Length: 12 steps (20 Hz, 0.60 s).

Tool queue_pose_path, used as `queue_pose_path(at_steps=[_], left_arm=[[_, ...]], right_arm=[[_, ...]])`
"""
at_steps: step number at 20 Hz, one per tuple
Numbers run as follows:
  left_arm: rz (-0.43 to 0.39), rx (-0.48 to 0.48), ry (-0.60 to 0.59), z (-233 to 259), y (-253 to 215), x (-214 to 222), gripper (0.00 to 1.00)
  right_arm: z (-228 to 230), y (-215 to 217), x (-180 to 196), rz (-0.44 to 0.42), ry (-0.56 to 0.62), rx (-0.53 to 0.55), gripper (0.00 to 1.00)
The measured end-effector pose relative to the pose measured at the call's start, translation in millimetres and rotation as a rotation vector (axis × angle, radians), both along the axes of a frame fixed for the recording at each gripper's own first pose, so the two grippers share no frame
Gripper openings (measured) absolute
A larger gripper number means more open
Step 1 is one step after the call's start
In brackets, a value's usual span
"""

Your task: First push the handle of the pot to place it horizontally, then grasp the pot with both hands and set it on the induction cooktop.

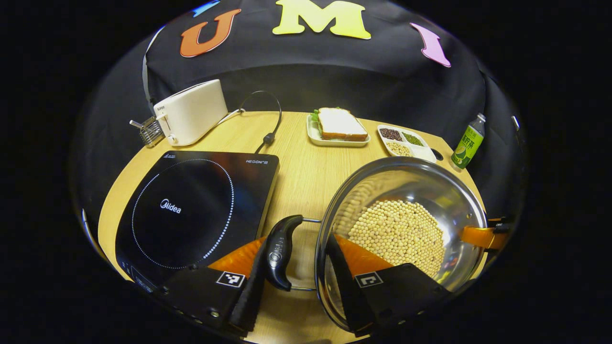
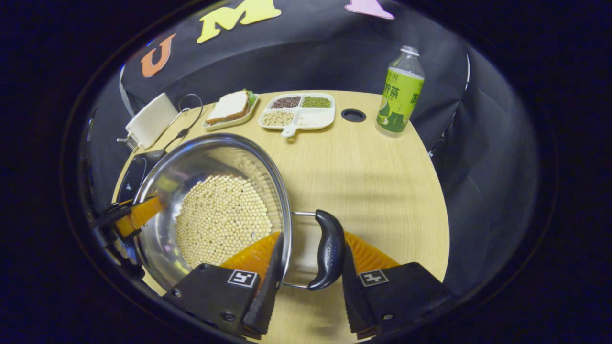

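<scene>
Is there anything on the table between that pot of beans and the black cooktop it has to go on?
Nothing visible: only bare table lies between the pot and the induction cooktop.

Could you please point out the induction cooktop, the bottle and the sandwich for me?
induction cooktop (image 1: 191, 210), left gripper view, on its glass top.
bottle (image 2: 399, 98), right gripper view, on its label.
sandwich (image 1: 338, 123), left gripper view, on the top slice.
</scene>
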<state>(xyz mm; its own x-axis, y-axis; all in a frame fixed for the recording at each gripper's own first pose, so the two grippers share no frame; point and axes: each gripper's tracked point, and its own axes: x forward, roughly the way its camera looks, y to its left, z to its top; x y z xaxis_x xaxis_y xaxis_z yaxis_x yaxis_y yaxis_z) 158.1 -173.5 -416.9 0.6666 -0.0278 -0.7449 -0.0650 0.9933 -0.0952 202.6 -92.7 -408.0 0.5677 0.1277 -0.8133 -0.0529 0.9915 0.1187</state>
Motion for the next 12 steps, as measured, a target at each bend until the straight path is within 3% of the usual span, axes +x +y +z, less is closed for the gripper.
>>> queue_pose_path(at_steps=[1,2,3,12], left_arm=[[-0.001,0.000,0.000,3.0,-0.2,-2.0,0.68],[-0.001,0.000,0.001,2.7,0.5,-1.5,0.77],[-0.004,-0.001,0.005,1.0,-0.1,-0.7,0.65],[-0.037,-0.003,0.003,11.8,-5.7,-7.2,0.62]], right_arm=[[-0.8,0.0,-0.5,-0.001,0.002,-0.002,0.58],[-0.8,0.6,-1.1,-0.001,0.004,-0.003,0.57],[-0.4,0.7,-1.5,-0.009,0.002,0.005,0.55],[10.5,-2.9,-22.4,-0.050,0.007,0.014,0.52]])
